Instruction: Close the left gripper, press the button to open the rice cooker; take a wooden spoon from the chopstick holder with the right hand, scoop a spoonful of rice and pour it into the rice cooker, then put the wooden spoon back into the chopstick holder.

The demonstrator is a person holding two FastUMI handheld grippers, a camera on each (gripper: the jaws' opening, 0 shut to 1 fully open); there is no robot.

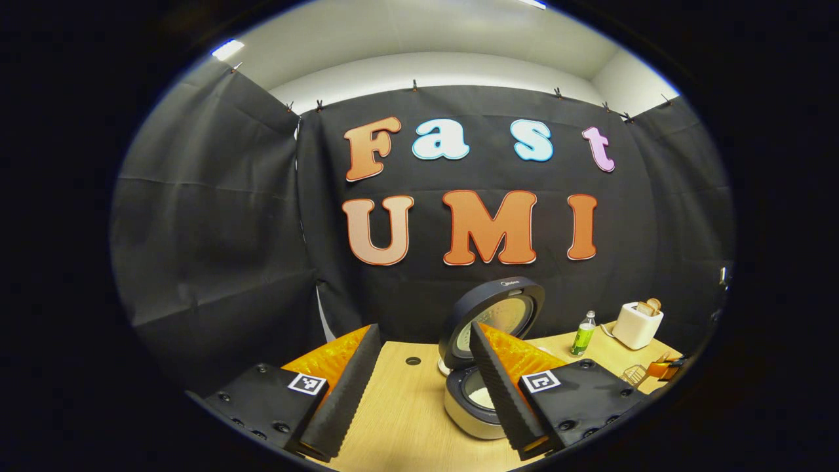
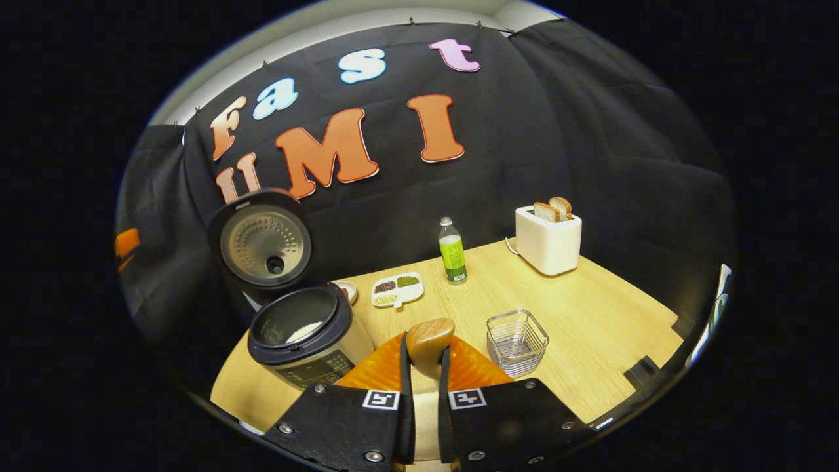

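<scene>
The rice cooker (image 2: 308,341) stands open on the wooden table, its lid (image 2: 265,246) tipped up and back. A little white rice (image 2: 305,331) lies in its pot. My right gripper (image 2: 425,344) is shut on the wooden spoon (image 2: 429,333), whose rounded bowl sticks up between the fingers, above the table between the cooker and the wire chopstick holder (image 2: 516,341). In the left gripper view the open cooker (image 1: 468,403) sits just behind the right finger. My left gripper (image 1: 425,328) is open, nothing between its fingers, raised above the table's left side.
A divided dish of grains (image 2: 396,290) and a small bowl (image 2: 347,290) lie behind the cooker. A green bottle (image 2: 452,252) and a white toaster with bread (image 2: 547,239) stand at the back. The table edge (image 2: 642,373) runs close on the right.
</scene>
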